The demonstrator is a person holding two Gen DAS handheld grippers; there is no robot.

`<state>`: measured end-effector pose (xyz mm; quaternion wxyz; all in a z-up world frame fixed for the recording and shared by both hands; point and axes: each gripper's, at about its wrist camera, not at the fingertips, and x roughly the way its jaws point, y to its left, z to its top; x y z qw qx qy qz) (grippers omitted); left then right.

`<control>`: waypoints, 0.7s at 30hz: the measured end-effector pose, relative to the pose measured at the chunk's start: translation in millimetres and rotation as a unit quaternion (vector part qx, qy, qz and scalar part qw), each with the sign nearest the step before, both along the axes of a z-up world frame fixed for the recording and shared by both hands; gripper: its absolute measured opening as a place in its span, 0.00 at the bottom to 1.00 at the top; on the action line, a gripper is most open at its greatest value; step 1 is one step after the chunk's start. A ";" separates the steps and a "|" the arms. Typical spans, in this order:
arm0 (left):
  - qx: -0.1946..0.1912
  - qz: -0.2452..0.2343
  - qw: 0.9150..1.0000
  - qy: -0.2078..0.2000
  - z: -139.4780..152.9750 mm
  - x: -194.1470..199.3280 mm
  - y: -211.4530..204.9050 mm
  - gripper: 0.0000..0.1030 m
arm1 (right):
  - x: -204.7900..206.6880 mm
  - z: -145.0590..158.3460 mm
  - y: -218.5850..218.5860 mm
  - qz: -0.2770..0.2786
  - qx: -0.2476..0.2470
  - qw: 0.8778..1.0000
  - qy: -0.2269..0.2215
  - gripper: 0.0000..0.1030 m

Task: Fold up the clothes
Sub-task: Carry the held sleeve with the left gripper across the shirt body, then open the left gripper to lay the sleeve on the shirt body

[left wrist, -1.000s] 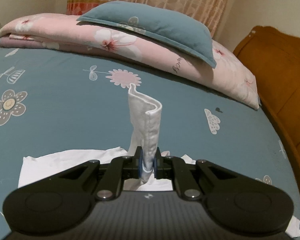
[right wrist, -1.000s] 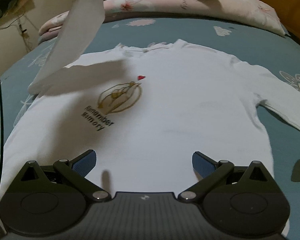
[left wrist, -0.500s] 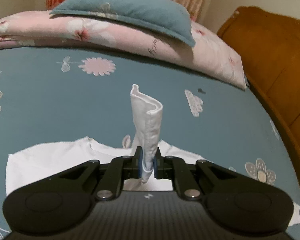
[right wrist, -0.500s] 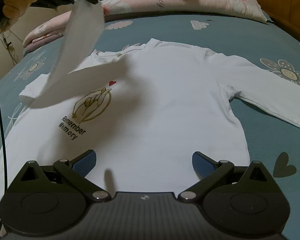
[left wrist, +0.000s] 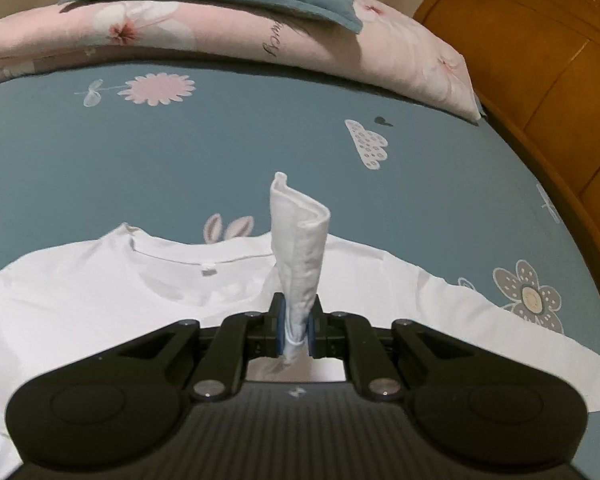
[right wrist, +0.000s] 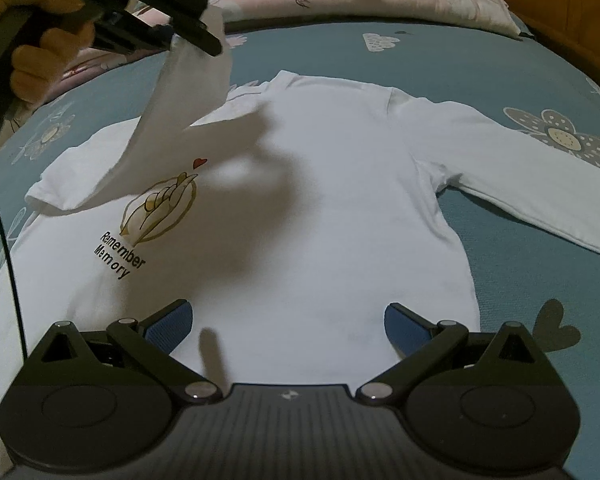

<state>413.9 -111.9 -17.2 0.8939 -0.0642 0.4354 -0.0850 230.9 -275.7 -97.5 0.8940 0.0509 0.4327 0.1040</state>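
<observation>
- The left tool is clenched on the cuff end of the shirt's sleeve, which stands up limp from the pads at the centre of the left wrist frame
- The right tool is released, its blue pads wide apart over the hem at the bottom of its frame, gripping nothing
- The white shirt lies flat on the bed, print up, its other sleeve stretched toward the right edge
- Likely light, soft and floppy; it should drape and crease readily, so cuffs, hem corners and shoulder seams seem the best holds
</observation>
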 end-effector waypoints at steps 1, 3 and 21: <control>-0.001 -0.001 1.000 0.000 -0.9 0.7 -1.8 0.08 | 0.6 -0.2 -0.1 -0.001 0.000 1.000 0.000 1.00; -0.003 -0.003 1.000 0.000 -2.3 2.4 -5.2 0.08 | 0.9 -0.8 -0.2 -0.001 -0.001 1.000 0.001 1.00; -0.033 -0.026 0.999 0.015 -17.8 9.5 -25.4 0.21 | 1.8 -1.8 -0.4 -0.004 -0.002 1.000 0.000 1.00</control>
